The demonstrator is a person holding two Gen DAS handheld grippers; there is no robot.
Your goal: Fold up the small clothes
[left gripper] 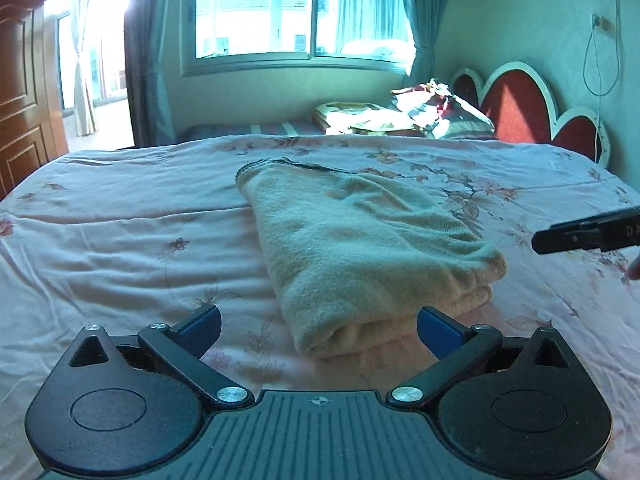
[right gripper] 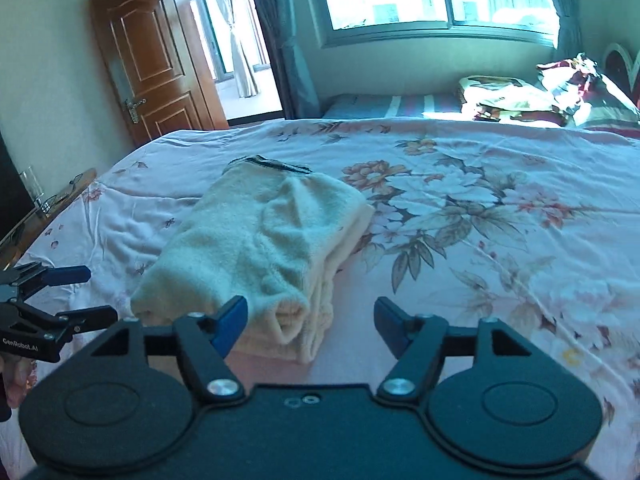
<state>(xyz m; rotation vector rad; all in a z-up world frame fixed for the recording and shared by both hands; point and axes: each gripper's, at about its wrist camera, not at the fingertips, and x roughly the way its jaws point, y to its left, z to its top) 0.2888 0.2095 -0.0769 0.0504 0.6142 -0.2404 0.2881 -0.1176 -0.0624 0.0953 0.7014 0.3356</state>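
Note:
A cream fleece garment (left gripper: 360, 248) lies folded in a thick stack on the pink floral bedsheet (left gripper: 120, 232), with a dark-trimmed edge at its far end. My left gripper (left gripper: 318, 328) is open and empty, its near fold between the blue pads. In the right wrist view the garment (right gripper: 260, 248) lies left of centre. My right gripper (right gripper: 310, 322) is open and empty, at the garment's near right corner. The left gripper (right gripper: 86, 292) shows at the left edge there, open. The right gripper's finger (left gripper: 580, 234) shows at the right edge of the left wrist view.
A pile of patterned bedding (left gripper: 404, 114) and pillows lies at the far right by a red headboard (left gripper: 520, 108). A wooden door (right gripper: 148, 60) stands open at the far left. A bedside table with a glass (right gripper: 32, 188) is at the left of the bed.

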